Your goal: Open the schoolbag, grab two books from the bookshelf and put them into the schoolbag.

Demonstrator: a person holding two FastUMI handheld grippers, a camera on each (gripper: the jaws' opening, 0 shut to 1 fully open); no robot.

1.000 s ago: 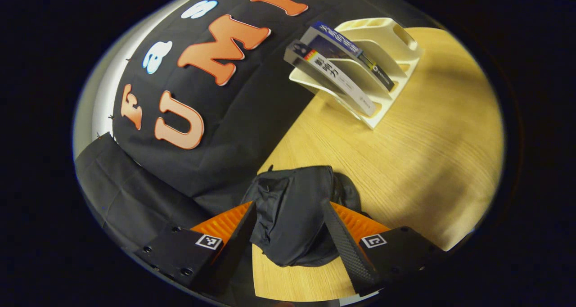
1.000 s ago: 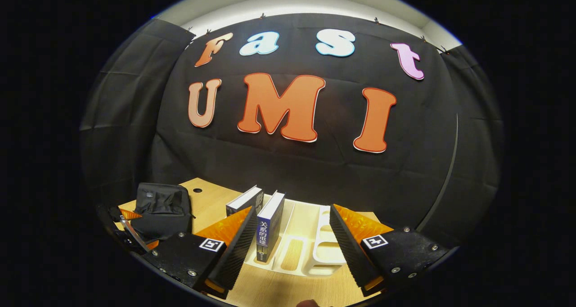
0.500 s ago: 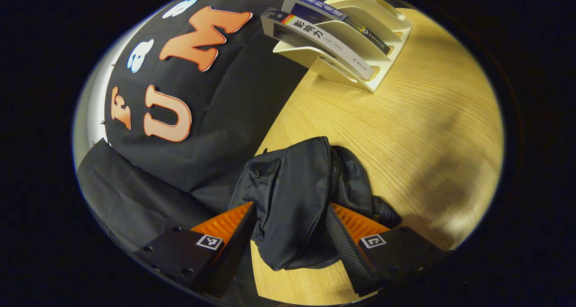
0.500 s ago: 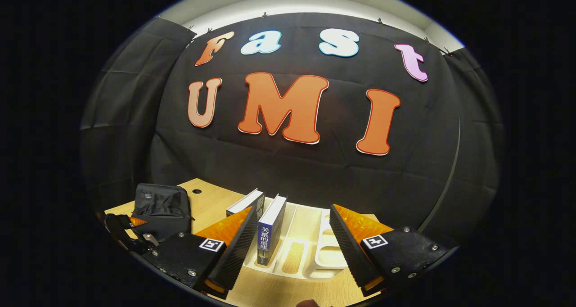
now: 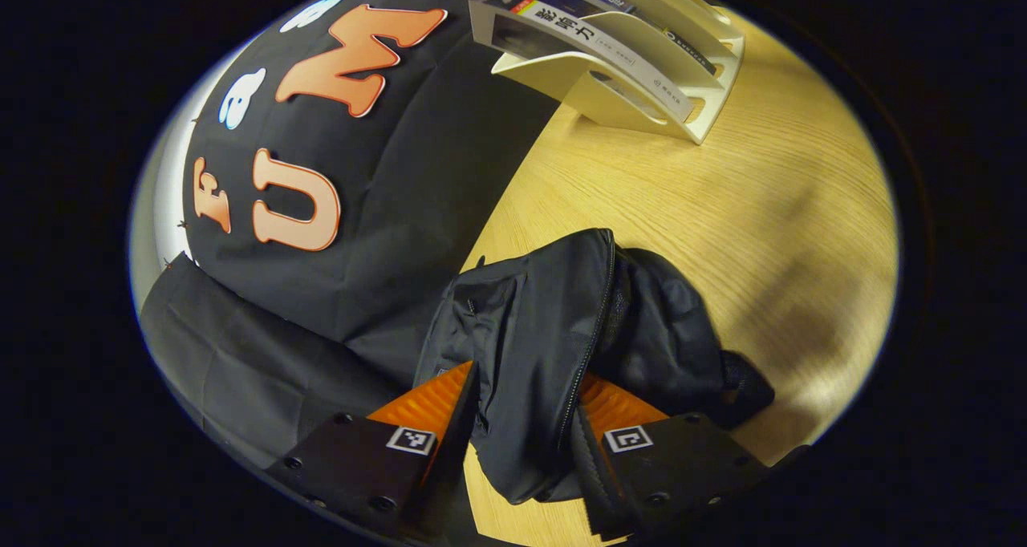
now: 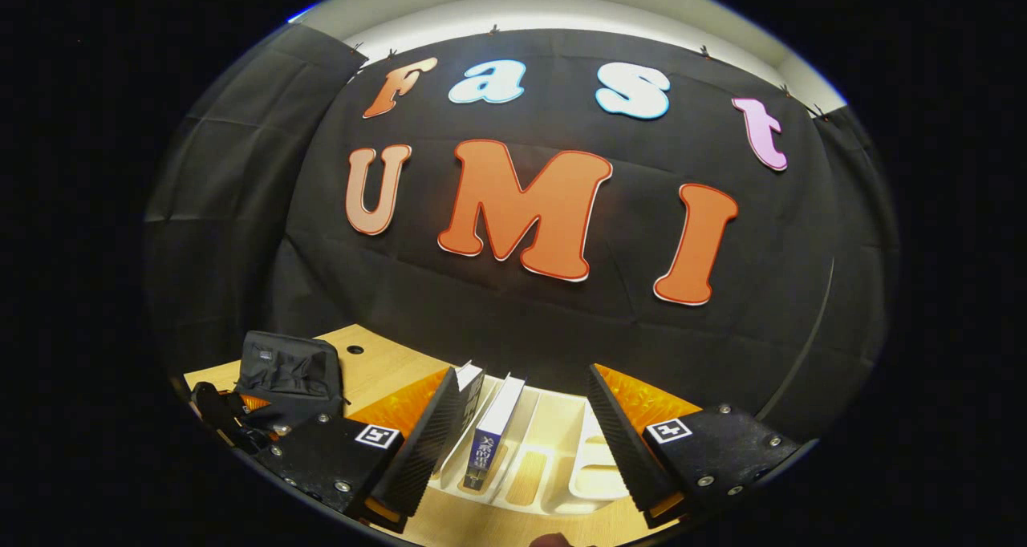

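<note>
The black schoolbag (image 5: 537,330) lies slumped on the wooden table, its zip line running down between my left gripper's fingers. My left gripper (image 5: 525,378) is shut on the bag's fabric beside the zip. Two books (image 5: 594,50) lean in the white bookshelf rack (image 5: 706,106) at the far end. In the right gripper view, my right gripper (image 6: 523,370) hangs open just above the rack (image 6: 562,459). One blue-spined book (image 6: 491,431) stands between its fingers, and the other book (image 6: 472,382) is against its left finger. The schoolbag (image 6: 293,370) sits far left.
The light wooden table (image 5: 762,210) meets the black cloth wall right behind the bag and rack. A small round hole (image 6: 355,349) is in the tabletop near the bag. Bare wood stretches between bag and rack.
My left gripper has come in over the schoolbag and its fingers have narrowed onto the fabric. My right gripper has edged forward over the rack, staying open.
</note>
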